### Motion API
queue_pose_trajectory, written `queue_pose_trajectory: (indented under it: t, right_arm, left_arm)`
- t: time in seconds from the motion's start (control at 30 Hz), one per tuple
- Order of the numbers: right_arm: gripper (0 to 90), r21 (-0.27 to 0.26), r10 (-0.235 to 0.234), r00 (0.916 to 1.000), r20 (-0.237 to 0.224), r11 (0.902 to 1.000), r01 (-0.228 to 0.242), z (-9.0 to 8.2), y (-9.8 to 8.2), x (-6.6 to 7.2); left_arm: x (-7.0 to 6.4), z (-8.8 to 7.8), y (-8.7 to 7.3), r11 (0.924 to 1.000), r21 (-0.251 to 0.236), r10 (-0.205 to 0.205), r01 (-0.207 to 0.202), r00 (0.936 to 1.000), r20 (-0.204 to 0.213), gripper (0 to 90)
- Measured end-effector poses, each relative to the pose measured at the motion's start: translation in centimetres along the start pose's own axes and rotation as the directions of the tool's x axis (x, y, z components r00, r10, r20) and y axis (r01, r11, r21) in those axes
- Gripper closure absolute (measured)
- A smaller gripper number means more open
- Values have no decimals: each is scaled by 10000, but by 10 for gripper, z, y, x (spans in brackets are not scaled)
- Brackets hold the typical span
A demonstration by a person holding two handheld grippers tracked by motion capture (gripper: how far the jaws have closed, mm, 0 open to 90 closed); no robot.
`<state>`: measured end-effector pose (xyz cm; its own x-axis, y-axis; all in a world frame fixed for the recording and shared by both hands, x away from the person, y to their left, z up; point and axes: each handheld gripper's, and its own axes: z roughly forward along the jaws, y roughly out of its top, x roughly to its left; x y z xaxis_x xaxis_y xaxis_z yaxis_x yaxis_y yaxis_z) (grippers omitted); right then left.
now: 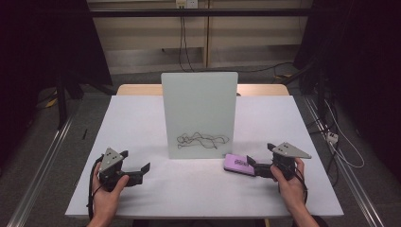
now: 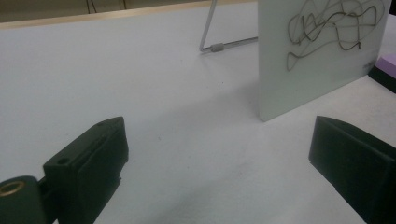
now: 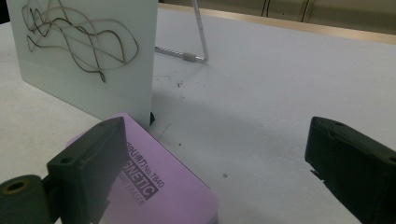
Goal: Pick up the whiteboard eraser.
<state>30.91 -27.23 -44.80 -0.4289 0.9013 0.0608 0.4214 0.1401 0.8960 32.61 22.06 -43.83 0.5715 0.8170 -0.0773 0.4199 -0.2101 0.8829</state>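
So the purple eraser [image 1: 238, 164] is lying flat on the desk [image 1: 142, 123], just in front of the right bottom corner of the little whiteboard [image 1: 199, 113], and the right tongs [image 1: 252, 165] are right at it with the jaws spread wide. In the right gripper view one jaw sits over the near edge of the eraser [image 3: 163, 186] and the other hangs out over bare desk, so nothing is pinched yet. The label reads something like "magnetic eraser", so my guess is a light, stiff plastic block with a softer felt side underneath; it shouldn't crush or slip much, but it's low and flat, so I'd grab it across the short width, by the long side edges, not from the top face. The left tongs [image 1: 137, 173] are well apart from all this, on the left side of the desk, jaws also wide open and holding nothing. Thing to watch: the whiteboard stands upright on a thin wire prop [image 3: 198, 35] behind it and looks easy to knock over, and the eraser's far end is just beside its corner, maybe touching, hard to tell. There's a dark scribble [image 1: 202, 140] low on the board, which I'd bet is what the eraser is for.
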Motion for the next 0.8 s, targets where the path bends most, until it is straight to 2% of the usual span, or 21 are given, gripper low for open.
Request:
queue_pose_trajectory:
  t: [0.17,0.37,0.4,0.47,0.5,0.53,0.67,0.7,0.73,0.77,0.8]
  right_arm:
    - [60,-86,6,10000,-1,10000,-6,0,0,-1]
    - [46,-22,173,9998,-72,9998,-173,0,1,-2]
    - [50,36,195,9997,-124,9998,-194,1,1,-2]
    - [51,250,217,9993,-318,9995,-209,1,2,-1]
    - [51,250,217,9993,-318,9995,-209,1,2,-1]
    - [50,267,77,9983,-574,9996,-62,0,4,0]
    - [55,84,-31,9975,-702,10000,37,0,7,2]
    - [58,44,-41,9963,-860,10000,45,1,7,2]
    - [61,127,-67,9962,-865,9999,78,1,7,3]
    - [65,155,-70,9958,-909,9998,84,2,7,4]
    - [64,209,-40,9947,-1030,9998,62,2,8,5]
  left_arm:
    - [-1,1,0,9998,117,178,-179,9998,59,47]
    - [-2,2,0,9999,123,78,-81,9998,202,47]
    - [-2,2,0,9998,194,-74,68,9994,326,47]
    - [-2,1,-1,9997,241,-112,102,9991,403,46]
    - [-2,1,-1,9997,231,-85,76,9993,377,46]
    - [-2,0,-1,9998,207,-81,74,9994,341,46]
    - [-2,1,-1,9997,163,-172,166,9992,362,46]
    - [-3,1,-1,9997,261,10,-18,9995,325,46]
    - [-3,1,-1,9997,261,10,-18,9995,325,46]
    - [-5,0,0,9988,347,339,-350,9989,326,46]
    - [-5,0,0,9988,347,339,-350,9989,326,46]
